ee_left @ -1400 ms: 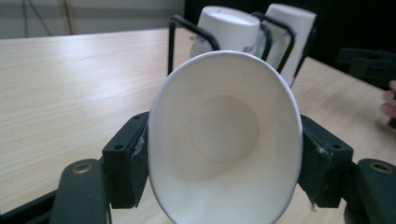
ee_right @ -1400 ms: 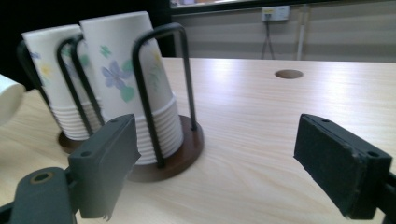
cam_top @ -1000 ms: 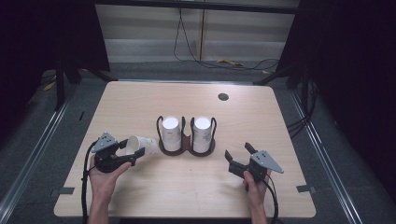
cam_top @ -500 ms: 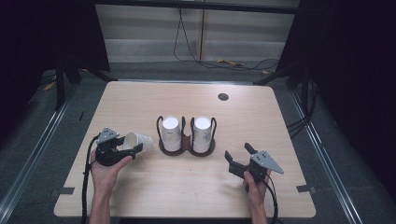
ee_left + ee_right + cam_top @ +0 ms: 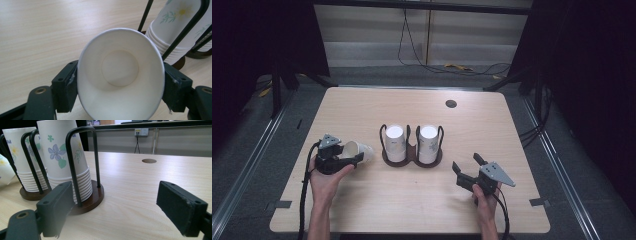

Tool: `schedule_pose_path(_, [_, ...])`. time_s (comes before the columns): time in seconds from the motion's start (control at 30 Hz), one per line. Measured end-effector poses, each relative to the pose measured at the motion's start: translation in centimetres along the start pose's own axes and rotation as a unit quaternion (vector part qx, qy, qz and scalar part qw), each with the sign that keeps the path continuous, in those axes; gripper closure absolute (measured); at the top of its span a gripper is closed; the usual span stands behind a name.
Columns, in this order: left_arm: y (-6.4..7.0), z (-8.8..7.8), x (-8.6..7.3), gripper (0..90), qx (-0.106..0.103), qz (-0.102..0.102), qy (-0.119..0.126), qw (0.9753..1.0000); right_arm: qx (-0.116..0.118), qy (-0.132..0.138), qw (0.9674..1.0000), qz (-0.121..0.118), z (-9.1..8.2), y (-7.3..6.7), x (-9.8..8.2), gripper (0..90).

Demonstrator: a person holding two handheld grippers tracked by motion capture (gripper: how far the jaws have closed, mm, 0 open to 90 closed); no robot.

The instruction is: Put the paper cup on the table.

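A white paper cup (image 5: 362, 149) lies on its side between the jaws of my left gripper (image 5: 355, 156), its mouth toward the camera in the left gripper view. There the cup (image 5: 120, 75) shows its empty inside, and both pads (image 5: 65, 85) touch its rim. The left gripper's (image 5: 120, 87) jaws have just been opening with the cup still between them. A dark two-bay wire holder (image 5: 412, 156) at mid-table carries two upside-down cup stacks (image 5: 394, 141) (image 5: 428, 141). My right gripper (image 5: 466, 164) stands open and empty, right of the holder (image 5: 86, 200).
A round cable hole (image 5: 451, 103) sits in the far right part of the wooden table (image 5: 362, 200). Floral cup stacks (image 5: 65, 155) (image 5: 18, 160) rise left of the right gripper (image 5: 117, 207). Cables lie on the floor behind the table.
My left hand has shifted slightly away from the near edge with the cup, and the cup looks less squeezed. The right hand has not moved.
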State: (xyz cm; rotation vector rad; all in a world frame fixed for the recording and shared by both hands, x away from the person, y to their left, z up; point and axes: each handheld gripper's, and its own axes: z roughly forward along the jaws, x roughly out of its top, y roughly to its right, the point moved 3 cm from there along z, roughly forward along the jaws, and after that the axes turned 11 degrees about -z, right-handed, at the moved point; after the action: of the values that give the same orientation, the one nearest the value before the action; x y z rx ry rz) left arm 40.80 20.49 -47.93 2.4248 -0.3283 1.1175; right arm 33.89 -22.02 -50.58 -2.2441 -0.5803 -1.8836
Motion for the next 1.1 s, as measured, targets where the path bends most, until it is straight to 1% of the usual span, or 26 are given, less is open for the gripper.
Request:
schedule_pose_path(0.03, [0.0,-0.1,0.2,26.1,0.007,0.005,-0.001,1.0000,0.000,0.000,1.0000,0.000,0.0,0.0,0.0,14.0])
schedule_pose_path(0.07, [0.1,-0.1,0.2,25.9,0.007,0.006,0.001,1.0000,0.001,0.001,1.0000,0.000,0.0,0.0,0.0,14.0])
schedule_pose_path(0.1, [0.0,-0.1,0.3,25.5,0.005,0.002,0.000,1.0000,0.001,0.000,1.0000,0.001,0.0,0.0,0.0,14.1])
schedule_pose_path(0.13, [-0.1,-0.1,0.3,25.3,0.010,-0.001,0.002,0.9999,0.000,0.000,1.0000,0.000,0.0,0.0,0.0,14.1])
schedule_pose_path(0.23, [-0.3,-0.1,0.4,24.5,0.009,-0.004,0.004,0.9999,0.000,0.000,1.0000,-0.002,0.0,0.0,0.0,14.1])
schedule_pose_path(0.27, [-0.3,0.0,0.4,24.3,0.012,-0.003,0.006,0.9999,0.000,0.000,1.0000,-0.002,0.0,0.0,0.0,14.2])
schedule_pose_path(0.37, [-0.4,0.1,0.4,24.1,0.007,-0.008,0.009,0.9999,0.000,0.000,1.0000,-0.001,0.0,0.0,0.0,14.2])
schedule_pose_path(0.4, [-0.4,0.2,0.4,23.9,0.009,-0.006,0.011,0.9999,0.000,0.001,1.0000,0.000,0.0,0.0,0.0,14.2])
schedule_pose_path(0.43, [-0.5,0.2,0.4,23.7,0.011,0.000,0.007,0.9999,0.000,0.000,1.0000,0.001,0.0,0.0,0.0,14.2])
schedule_pose_path(0.5, [-0.4,0.5,0.4,23.6,0.002,-0.008,0.013,0.9999,0.000,0.000,1.0000,-0.001,0.0,0.0,0.0,14.2])
schedule_pose_path(0.6, [-0.5,0.7,0.4,22.9,0.003,-0.003,0.013,0.9999,0.000,0.000,1.0000,0.001,0.0,0.0,0.0,14.2])
schedule_pose_path(0.67, [-0.4,0.9,0.4,22.8,-0.002,-0.006,0.021,0.9998,0.000,0.000,1.0000,0.003,0.0,0.0,0.0,14.5])
schedule_pose_path(0.73, [-0.4,0.9,0.3,22.4,0.006,-0.001,0.023,0.9997,0.000,0.000,1.0000,0.005,0.0,0.0,0.0,14.5])
schedule_pose_path(0.77, [-0.3,1.0,0.3,21.8,0.002,-0.003,0.029,0.9996,0.001,0.000,1.0000,0.004,0.0,0.0,0.0,14.5])
schedule_pose_path(0.8, [-0.4,1.0,0.2,21.8,-0.002,0.003,0.023,0.9997,0.001,-0.001,1.0000,0.003,0.0,0.0,0.0,14.6])
schedule_pose_path(0.83, [-0.3,1.2,0.2,21.7,-0.004,0.005,0.022,0.9997,0.001,0.000,1.0000,0.002,0.0,0.0,0.0,14.6])
schedule_pose_path(0.93, [-0.1,1.3,0.1,21.4,-0.005,0.013,0.024,0.9996,0.001,0.000,1.0000,0.003,0.0,0.0,0.0,14.6])
schedule_pose_path(0.97, [0.0,1.4,0.0,21.3,-0.008,0.013,0.023,0.9996,0.001,0.000,1.0000,0.003,0.0,0.0,0.0,14.6])
schedule_pose_path(1.1, [0.3,1.3,-0.2,21.0,-0.008,0.028,0.021,0.9994,0.002,0.000,1.0000,0.004,0.0,0.0,0.0,14.6])
